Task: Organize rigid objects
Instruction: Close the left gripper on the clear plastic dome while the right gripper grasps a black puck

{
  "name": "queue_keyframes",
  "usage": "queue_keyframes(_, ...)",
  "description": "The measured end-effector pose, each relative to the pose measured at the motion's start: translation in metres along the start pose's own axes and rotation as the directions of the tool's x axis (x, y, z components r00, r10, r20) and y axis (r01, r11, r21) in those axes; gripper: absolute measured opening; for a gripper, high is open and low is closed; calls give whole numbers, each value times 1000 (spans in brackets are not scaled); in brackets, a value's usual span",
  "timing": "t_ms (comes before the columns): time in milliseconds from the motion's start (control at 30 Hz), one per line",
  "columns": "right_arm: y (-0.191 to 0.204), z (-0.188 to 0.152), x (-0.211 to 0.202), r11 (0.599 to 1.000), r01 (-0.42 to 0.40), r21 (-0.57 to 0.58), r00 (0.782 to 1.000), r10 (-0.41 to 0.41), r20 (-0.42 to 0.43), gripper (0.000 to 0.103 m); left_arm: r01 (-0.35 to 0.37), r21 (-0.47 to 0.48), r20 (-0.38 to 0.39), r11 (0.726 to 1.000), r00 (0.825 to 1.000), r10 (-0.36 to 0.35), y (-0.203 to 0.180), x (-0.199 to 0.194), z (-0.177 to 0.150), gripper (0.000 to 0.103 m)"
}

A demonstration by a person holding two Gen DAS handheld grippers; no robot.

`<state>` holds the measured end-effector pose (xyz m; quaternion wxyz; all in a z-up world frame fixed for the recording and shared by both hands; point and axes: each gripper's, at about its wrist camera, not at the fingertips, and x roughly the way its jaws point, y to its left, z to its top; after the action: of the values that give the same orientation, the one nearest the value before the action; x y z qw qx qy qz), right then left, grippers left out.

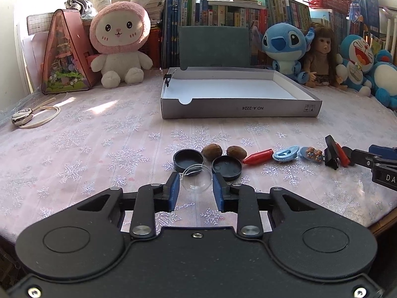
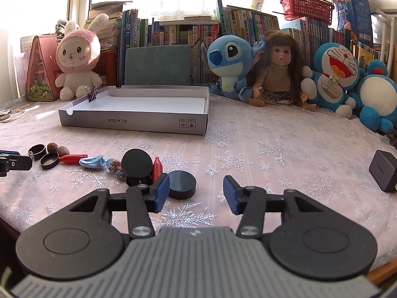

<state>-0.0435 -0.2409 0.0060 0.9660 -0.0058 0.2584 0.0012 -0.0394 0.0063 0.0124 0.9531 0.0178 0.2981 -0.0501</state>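
In the left wrist view my left gripper [image 1: 196, 190] is shut on a clear round dome [image 1: 196, 180], one blue pad against each side of it, low over the tablecloth. Just beyond lie two black caps [image 1: 187, 159] [image 1: 227, 167], two walnuts [image 1: 211, 151], a red crayon-shaped piece [image 1: 258, 157], a blue hair clip [image 1: 285, 154] and a bear clip [image 1: 311, 154]. My right gripper [image 2: 196, 191] is open, gripping nothing. A black disc [image 2: 182, 185] lies flat by its left pad [image 2: 161, 191]. Behind that stand a tilted black round lid [image 2: 136, 165] and a red piece [image 2: 157, 171].
A shallow grey cardboard box [image 1: 240, 110] with a white inside sits farther back, a binder clip [image 1: 167, 77] on its left wall. Plush toys, a doll and books line the back. A dark charger [image 2: 383, 171] lies at the right, a corded switch [image 1: 22, 118] at the left.
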Motion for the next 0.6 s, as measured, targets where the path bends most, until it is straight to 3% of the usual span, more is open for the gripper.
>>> queue_keyframes(333,10,4,13,1000,-23,-9,1000,23,-21,53,-17,-12,4,1000,1000,17,2,2,-1,31)
queue_keyframes(467,11,3,16,1000,-27,-8,999,27,-26,53,-62,6,21,998,998,62,0,2,-3,61)
queue_keyframes(600,10,1,18,1000,-25,-1,999,25,-40,53,-71,27,25,997,997,70,0,6,-3,64)
